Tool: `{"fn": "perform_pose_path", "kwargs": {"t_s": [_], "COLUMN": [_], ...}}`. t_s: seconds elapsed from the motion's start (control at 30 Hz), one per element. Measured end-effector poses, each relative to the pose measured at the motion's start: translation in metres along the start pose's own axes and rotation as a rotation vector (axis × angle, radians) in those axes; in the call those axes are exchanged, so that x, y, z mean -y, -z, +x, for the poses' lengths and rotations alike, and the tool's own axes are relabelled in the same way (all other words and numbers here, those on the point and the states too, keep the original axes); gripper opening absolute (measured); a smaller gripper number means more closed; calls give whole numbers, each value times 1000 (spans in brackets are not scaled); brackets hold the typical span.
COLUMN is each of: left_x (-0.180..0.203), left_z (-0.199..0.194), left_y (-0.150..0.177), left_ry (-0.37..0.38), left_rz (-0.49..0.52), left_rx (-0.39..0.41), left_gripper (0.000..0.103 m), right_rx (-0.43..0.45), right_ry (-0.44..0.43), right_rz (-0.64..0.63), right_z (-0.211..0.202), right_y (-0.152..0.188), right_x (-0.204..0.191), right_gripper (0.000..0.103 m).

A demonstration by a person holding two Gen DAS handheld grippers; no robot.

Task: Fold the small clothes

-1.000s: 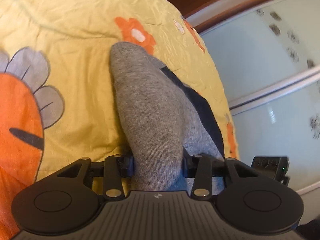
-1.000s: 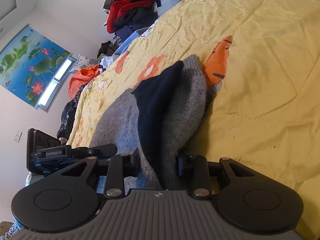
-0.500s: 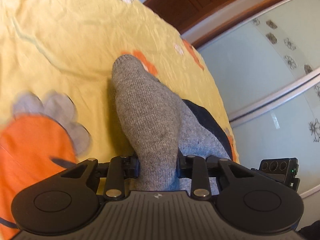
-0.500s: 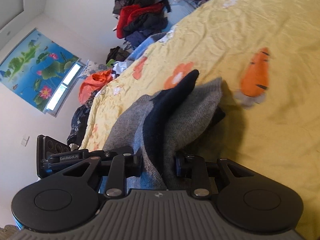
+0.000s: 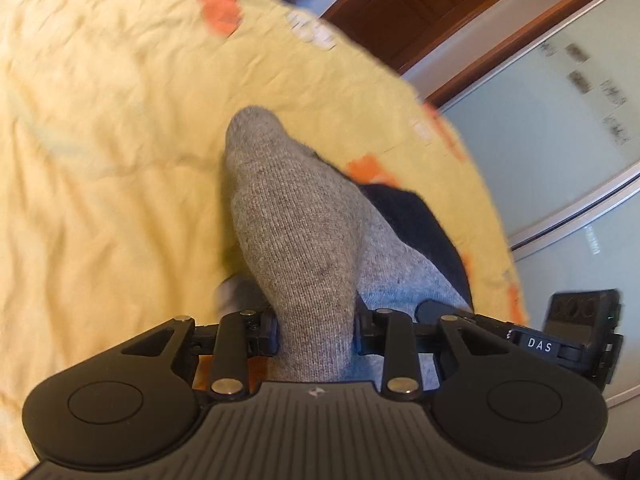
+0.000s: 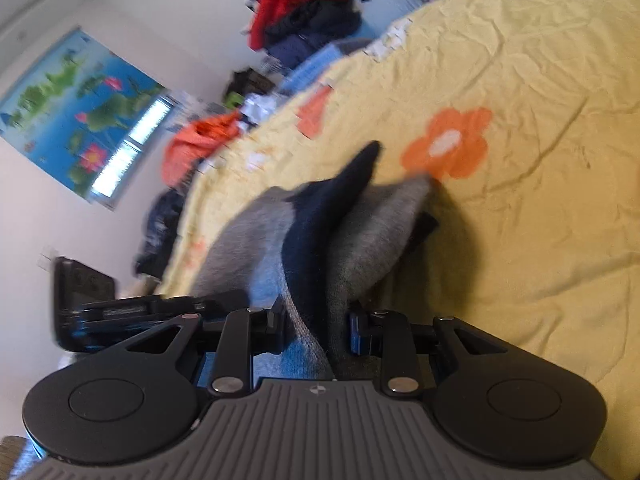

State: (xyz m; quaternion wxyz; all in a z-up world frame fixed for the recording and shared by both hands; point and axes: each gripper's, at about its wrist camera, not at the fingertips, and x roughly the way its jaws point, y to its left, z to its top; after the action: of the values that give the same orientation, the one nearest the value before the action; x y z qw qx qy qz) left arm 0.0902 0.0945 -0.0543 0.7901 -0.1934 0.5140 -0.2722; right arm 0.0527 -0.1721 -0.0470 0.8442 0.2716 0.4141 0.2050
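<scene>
A grey knitted sock (image 5: 296,232) with a dark navy part (image 5: 416,224) hangs stretched between my two grippers above the yellow flowered bedspread (image 5: 100,184). My left gripper (image 5: 316,332) is shut on the grey end. My right gripper (image 6: 316,328) is shut on the other end, where the navy part (image 6: 320,228) folds over the grey fabric (image 6: 376,236). The far end of the sock touches or hovers just over the bedspread (image 6: 520,240). Each gripper shows at the edge of the other's view.
A pile of red and dark clothes (image 6: 304,12) and an orange garment (image 6: 200,140) lie at the far side of the bed. A lotus picture (image 6: 76,116) hangs on the wall. Frosted sliding doors (image 5: 560,140) and wooden trim (image 5: 420,12) stand beyond the bed's edge.
Both grippers have moved together across the bedspread with the sock held between them; the printed flowers have slid past underneath. The sock's toe now points further up the bed. Both grips are unchanged.
</scene>
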Motion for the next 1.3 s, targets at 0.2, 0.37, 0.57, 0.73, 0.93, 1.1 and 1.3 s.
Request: {"fn": "perform_pose_path", "kwargs": {"t_s": [0.2, 0.37, 0.57, 0.73, 0.93, 1.1, 1.3], "left_x": [-2, 9, 3, 5, 8, 32, 40], "left_z": [-22, -54, -43, -38, -49, -57, -65], "left_y": [15, 63, 100, 104, 106, 114, 128], "left_ry": [2, 60, 81, 35, -26, -125, -206], "left_rz": [-2, -1, -33, -49, -17, 87, 144], "left_rx": [30, 4, -19, -49, -30, 9, 29], "left_gripper": [99, 100, 99, 17, 14, 14, 13], "right_rx": [-7, 5, -35, -14, 9, 24, 30], "right_ry": [69, 64, 53, 73, 47, 38, 51], "right_rz": [-86, -71, -44, -41, -71, -112, -128], "right_z": [-19, -65, -57, -53, -65, -80, -92], "right_y": [27, 53, 81, 98, 97, 93, 104], "right_x": [-13, -8, -2, -8, -27, -46, -53], "right_gripper": [75, 76, 67, 24, 22, 21, 19]}}
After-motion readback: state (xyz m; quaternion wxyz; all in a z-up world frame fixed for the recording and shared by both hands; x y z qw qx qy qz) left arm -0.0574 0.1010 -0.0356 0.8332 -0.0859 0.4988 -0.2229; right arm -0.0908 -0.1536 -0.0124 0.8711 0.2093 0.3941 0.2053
